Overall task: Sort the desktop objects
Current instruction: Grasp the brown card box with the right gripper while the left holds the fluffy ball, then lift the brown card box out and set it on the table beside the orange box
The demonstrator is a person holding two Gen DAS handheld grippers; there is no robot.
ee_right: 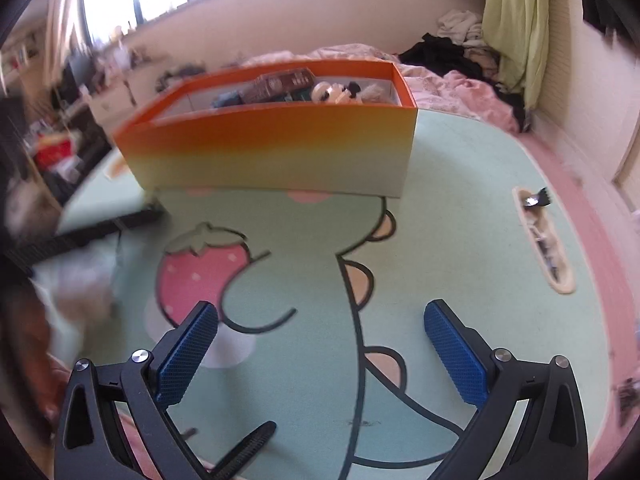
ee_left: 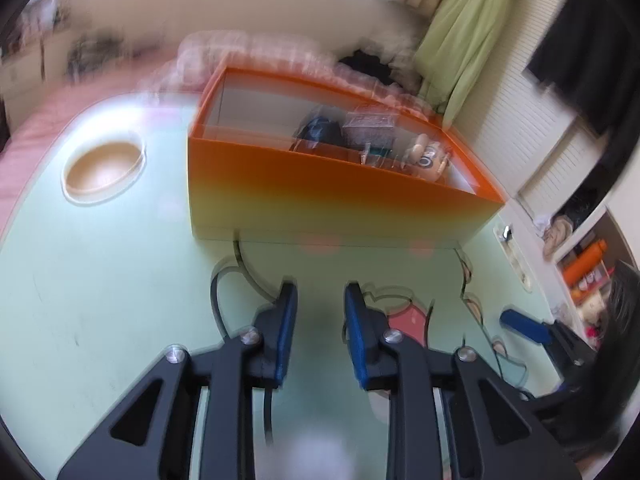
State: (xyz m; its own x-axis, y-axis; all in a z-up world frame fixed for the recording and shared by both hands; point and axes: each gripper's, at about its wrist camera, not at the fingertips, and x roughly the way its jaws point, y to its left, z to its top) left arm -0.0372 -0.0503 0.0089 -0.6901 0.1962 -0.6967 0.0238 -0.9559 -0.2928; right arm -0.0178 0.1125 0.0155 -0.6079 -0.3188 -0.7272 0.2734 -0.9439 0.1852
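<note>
An orange-to-yellow box stands on the mint-green table. It holds a dark pouch, a clear case and a small figure toy. The box also shows in the right wrist view, with the toy and a dark packet inside. My left gripper hovers in front of the box, its jaws a narrow gap apart and empty. My right gripper is wide open and empty over the cartoon print, short of the box.
A round cup recess lies left of the box. A slot tray with small items sits at the table's right edge. The right gripper's pad shows at the right of the left wrist view. A bed with pink bedding lies behind the table.
</note>
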